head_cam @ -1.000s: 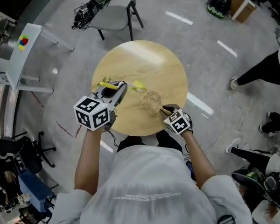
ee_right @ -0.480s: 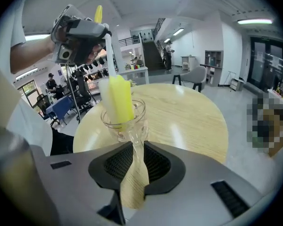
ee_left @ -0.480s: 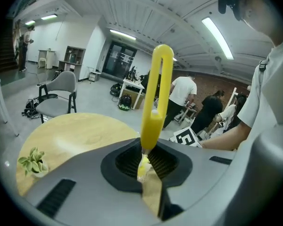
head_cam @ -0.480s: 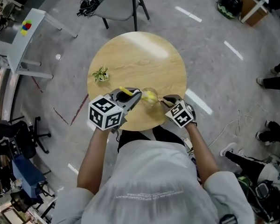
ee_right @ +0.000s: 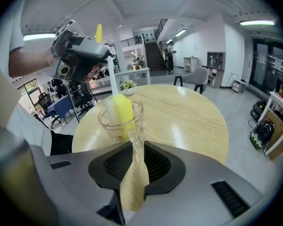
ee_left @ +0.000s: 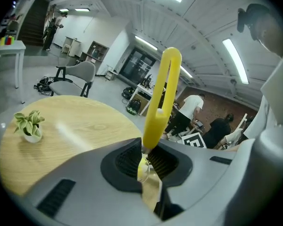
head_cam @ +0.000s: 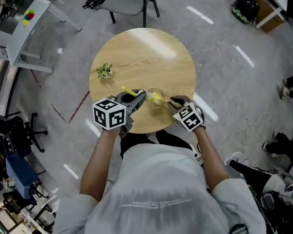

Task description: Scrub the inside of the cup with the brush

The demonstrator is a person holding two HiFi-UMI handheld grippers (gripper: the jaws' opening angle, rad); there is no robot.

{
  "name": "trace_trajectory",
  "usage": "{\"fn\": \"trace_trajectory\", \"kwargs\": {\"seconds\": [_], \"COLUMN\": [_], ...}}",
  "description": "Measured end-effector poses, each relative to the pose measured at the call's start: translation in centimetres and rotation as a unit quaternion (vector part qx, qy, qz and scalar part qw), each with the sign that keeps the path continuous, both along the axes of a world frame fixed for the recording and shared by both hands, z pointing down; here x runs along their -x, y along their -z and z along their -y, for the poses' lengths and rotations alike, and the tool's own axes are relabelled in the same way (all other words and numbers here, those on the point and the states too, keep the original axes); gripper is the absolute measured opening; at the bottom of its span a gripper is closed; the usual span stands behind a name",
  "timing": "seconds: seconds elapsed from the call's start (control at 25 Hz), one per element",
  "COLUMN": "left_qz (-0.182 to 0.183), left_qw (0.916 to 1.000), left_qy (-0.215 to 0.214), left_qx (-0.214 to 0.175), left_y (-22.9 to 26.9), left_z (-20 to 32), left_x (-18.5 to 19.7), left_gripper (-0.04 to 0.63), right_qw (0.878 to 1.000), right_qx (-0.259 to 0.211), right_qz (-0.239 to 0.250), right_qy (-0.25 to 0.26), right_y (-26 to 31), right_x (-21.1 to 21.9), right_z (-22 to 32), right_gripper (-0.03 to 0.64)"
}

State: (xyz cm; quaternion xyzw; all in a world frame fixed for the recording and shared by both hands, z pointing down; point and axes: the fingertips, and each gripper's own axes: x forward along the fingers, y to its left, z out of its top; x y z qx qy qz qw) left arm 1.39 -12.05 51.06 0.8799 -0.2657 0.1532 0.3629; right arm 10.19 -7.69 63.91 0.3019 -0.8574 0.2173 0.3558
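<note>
The left claw is clamped on the brush. Its pads pinch the lower part of the yellow handle, and the looped end rises past the jaws. From that grip the shaft slants down into the cup, where the yellow head sits inside the clear wall, well below the rim.

The right claw has the cup's glass handle between its jaws. The pads look to be on the handle, though the jaws are opening a little at this moment.

The cup appears to stand on the desk, close to the edge nearest the person and between the two claws. Its base is hidden in the right gripper view. A small potted plant sits near the desk's left edge, well apart from the work.

- **Grip first:** the scrub probably depends on the right grip more than the brush. A slim handle can pivot between pads, so that claw should bite firmly before any pressure goes in.
- **Stroke:** press the head against the inner wall and work round it in short strokes, then down to the bottom.
- **Shaft:** keep it off the rim, or it may lever the cup over.
- **Direction:** with the cup this near the edge, push toward the desk's centre, not outward.
</note>
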Motion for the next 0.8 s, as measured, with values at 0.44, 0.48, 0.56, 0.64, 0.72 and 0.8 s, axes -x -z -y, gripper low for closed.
{"fn": "trace_trajectory", "kwargs": {"seconds": [0.44,0.48,0.56,0.64,0.72,0.8], "left_qz": [0.003,-0.003,-0.019,-0.04,-0.057,-0.067], "left_qw": [0.9994,0.999,0.9971,0.9933,0.989,0.9863], "left_qy": [0.035,0.043,0.07,0.104,0.133,0.149], "left_qx": [0.007,0.012,0.023,0.029,0.026,0.023], "left_y": [-2.0,-1.9,-1.5,-0.5,0.5,1.3], "left_z": [0.0,0.0,0.2,0.6,0.9,1.0], "left_x": [0.2,0.4,1.1,1.8,2.4,2.6], "left_gripper": [0.048,0.048,0.048,0.049,0.049,0.051], "right_qw": [1.0,1.0,1.0,1.0,1.0,1.0], "right_qx": [0.001,0.002,0.005,0.007,0.01,0.016], "right_qz": [-0.011,-0.009,-0.009,-0.013,-0.014,-0.011], "right_qy": [0.007,0.006,0.009,0.016,0.019,0.019], "right_y": [-0.6,-0.5,-0.3,-0.4,-0.4,-0.4], "right_x": [-0.5,-0.4,-0.1,0.0,0.0,0.2], "right_z": [0.5,0.5,0.4,0.2,0.0,-0.4], "right_gripper": [0.103,0.103,0.103,0.101,0.101,0.1]}}
